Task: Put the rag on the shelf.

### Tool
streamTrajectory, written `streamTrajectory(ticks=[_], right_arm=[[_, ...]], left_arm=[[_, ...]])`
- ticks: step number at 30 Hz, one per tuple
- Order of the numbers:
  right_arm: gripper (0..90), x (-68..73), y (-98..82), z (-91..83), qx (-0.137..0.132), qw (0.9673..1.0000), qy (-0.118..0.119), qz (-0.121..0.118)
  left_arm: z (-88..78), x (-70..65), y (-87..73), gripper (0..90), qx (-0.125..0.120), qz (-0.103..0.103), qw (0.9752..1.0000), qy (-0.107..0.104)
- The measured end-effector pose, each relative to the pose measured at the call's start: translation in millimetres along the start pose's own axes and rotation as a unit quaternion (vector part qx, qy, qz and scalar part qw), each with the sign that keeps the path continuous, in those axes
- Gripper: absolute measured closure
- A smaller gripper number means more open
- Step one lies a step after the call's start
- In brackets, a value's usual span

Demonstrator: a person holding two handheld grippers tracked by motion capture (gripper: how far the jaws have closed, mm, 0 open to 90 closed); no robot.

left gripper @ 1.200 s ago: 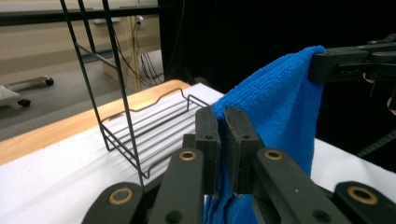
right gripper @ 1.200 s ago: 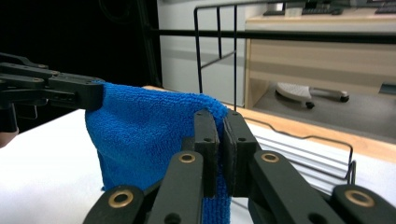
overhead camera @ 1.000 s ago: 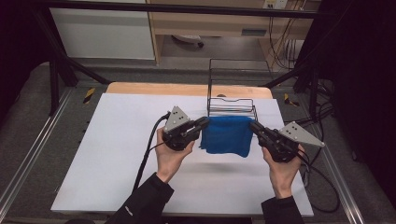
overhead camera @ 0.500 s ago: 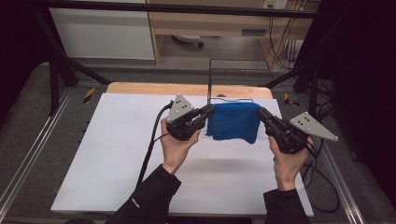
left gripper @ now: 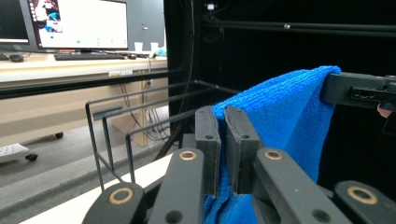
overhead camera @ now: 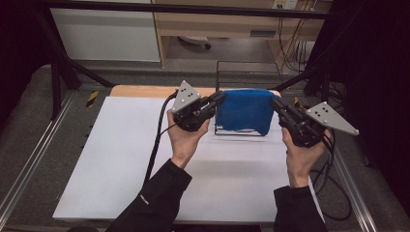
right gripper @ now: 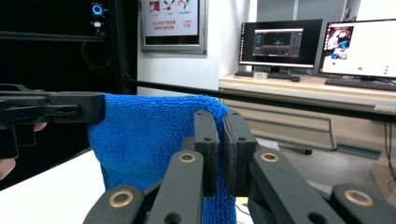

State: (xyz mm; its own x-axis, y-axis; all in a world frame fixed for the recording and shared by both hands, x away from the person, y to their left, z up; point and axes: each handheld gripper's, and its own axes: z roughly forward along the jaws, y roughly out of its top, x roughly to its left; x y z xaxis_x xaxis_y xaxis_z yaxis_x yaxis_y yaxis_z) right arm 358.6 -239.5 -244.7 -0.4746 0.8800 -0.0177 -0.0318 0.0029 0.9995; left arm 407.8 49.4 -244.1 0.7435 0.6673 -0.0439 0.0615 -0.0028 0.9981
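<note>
Step in hand: you hold the blue microfibre towel [overhead camera: 244, 110] stretched between both grippers, raised off the white table [overhead camera: 116, 154] in front of the black wire rack [overhead camera: 227, 72]. By my reading this is the carry toward hanging or dropping it on that rack.

Left gripper [overhead camera: 218, 98]: clenched on the towel's left top corner; in the left gripper view the cloth [left gripper: 285, 112] is pinched between the two black jaws, which stand almost together.

Right gripper [overhead camera: 275, 104]: clenched on the opposite top corner; the right gripper view shows the fabric [right gripper: 149, 135] pressed between its jaws in the same way.

Where the towel is: in the air, its top edge taut and roughly level between your grippers, the rest hanging as a doubled sheet. Its lower hem hangs just before the rack's low front wires; I cannot tell whether it touches them.

Rack: an open wire frame at the far edge of the table, with tall rear uprights and a lower front part. I see nothing inside it, though the towel hides much of the interior.

Next move calls for: carrying both hands forward together, keeping the top edge taut and above the wire you aim for, then lowering evenly before you let go.

Watch for: the hanging hem snagging on the front wires, or one corner being freed early so the cloth slides off to one side.
</note>
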Motion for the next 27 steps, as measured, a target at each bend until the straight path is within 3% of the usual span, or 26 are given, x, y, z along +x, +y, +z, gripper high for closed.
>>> streamTrajectory(ticks=[27], right_arm=[[86.0, -19.9, 48.8, 20.7, -0.042, 0.9987, -0.026, -0.01]], left_arm=[[26.8, 6.0, 53.1, 84.3, -0.048, 0.009, 0.9988, 0.01]])
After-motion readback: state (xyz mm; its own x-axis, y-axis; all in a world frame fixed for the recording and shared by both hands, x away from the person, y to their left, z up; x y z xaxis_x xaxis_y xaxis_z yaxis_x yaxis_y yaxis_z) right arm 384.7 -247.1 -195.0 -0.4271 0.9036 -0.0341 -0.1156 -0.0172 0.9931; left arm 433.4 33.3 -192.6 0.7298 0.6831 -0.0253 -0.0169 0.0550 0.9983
